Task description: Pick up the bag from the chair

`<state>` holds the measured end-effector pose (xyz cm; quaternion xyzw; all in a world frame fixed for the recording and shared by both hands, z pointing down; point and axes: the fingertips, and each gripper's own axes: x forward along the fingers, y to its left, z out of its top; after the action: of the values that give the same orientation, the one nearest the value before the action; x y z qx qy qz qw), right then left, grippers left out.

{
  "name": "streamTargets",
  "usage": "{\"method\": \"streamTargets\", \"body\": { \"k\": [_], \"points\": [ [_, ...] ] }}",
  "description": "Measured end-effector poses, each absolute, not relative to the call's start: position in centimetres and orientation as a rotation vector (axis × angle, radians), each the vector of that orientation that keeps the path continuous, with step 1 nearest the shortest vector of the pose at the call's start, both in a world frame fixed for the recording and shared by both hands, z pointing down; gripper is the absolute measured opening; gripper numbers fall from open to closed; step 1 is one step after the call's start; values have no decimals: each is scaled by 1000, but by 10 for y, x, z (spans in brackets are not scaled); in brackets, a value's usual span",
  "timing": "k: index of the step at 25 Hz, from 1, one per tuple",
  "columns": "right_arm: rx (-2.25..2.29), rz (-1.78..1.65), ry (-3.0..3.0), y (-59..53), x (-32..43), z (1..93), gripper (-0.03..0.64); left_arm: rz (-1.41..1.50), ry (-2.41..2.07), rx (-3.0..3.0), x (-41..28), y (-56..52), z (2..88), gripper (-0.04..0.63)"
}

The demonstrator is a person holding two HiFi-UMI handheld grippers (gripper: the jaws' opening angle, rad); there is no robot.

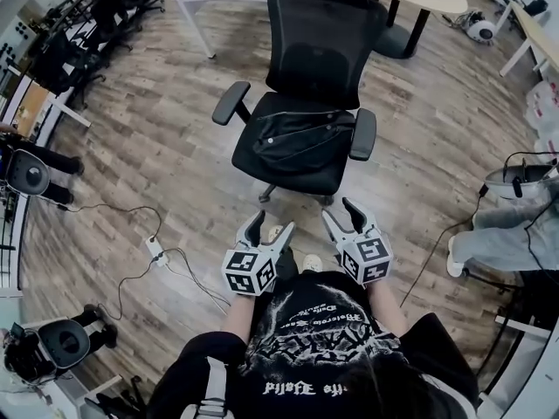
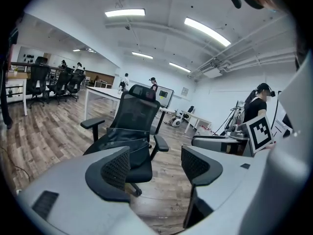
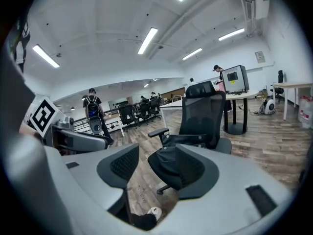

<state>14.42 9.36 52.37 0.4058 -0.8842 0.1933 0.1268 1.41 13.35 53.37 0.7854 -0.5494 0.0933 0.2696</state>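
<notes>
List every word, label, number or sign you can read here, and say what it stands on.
No text reads cleanly.
T-shirt: white lettering, too distorted to read.
Marker cubes on left gripper and right gripper: square patterns, no letters.
Wall sign: too small to read.
Bag: no label visible.

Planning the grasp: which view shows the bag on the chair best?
The head view: the whole black bag lies unobstructed on the chair. The left gripper view shows it obliquely; the right gripper view's jaw hides part.
</notes>
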Motion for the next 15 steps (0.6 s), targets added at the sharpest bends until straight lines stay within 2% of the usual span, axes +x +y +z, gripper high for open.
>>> {"method": "streamTargets", "body": {
  "k": [15],
  "points": [
    [1337, 581, -2474, -2, 130, 536, 245, 301, -1345, 2176, -13, 18, 556, 334]
  ]
}}
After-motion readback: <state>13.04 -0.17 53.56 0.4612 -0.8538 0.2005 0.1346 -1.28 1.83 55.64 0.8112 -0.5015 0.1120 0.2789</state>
